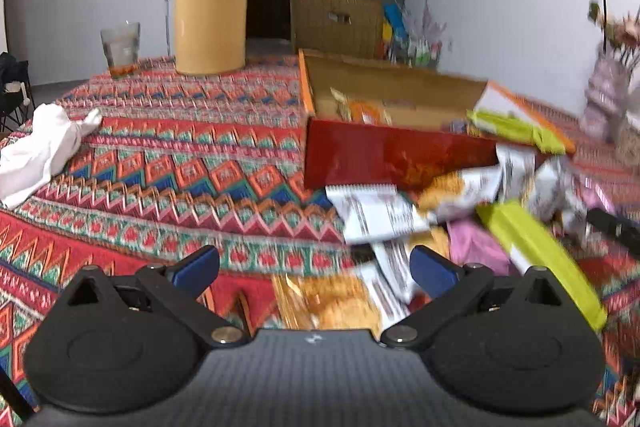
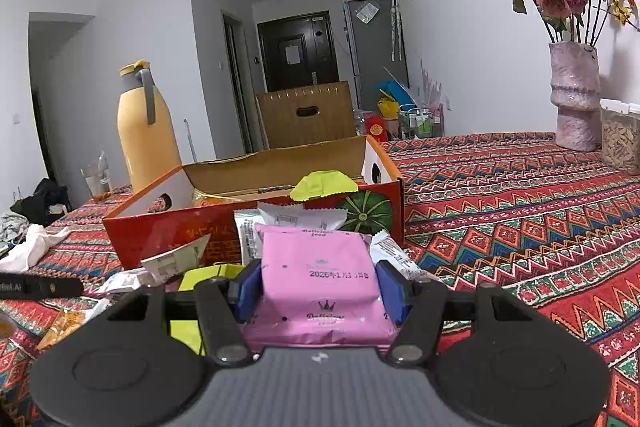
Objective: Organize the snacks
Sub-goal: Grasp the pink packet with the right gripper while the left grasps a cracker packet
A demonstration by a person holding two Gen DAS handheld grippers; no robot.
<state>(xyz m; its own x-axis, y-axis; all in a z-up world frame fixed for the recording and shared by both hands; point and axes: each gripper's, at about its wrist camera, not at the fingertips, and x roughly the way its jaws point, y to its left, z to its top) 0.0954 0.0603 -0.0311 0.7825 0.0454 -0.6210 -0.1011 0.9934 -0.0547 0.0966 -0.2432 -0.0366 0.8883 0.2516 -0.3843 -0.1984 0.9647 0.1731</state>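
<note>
A pink snack packet [image 2: 320,275] sits between the blue pads of my right gripper [image 2: 318,289], which is shut on its two sides and holds it in front of the red cardboard box [image 2: 168,231]. The box [image 1: 380,159] stands open-topped with a few packets inside, a lime-green one [image 2: 324,183] lying over its rim. White, orange, pink and green packets [image 1: 400,215] lie heaped on the tablecloth before the box. My left gripper [image 1: 314,269] hovers open over an orange packet [image 1: 332,301], nothing between its fingers.
A yellow thermos jug [image 1: 210,7] and a drinking glass [image 1: 120,47] stand at the back left. A white cloth [image 1: 40,151] lies at the left edge. A pink vase of dried roses [image 2: 574,95] and a clear container [image 2: 620,139] stand at the far right.
</note>
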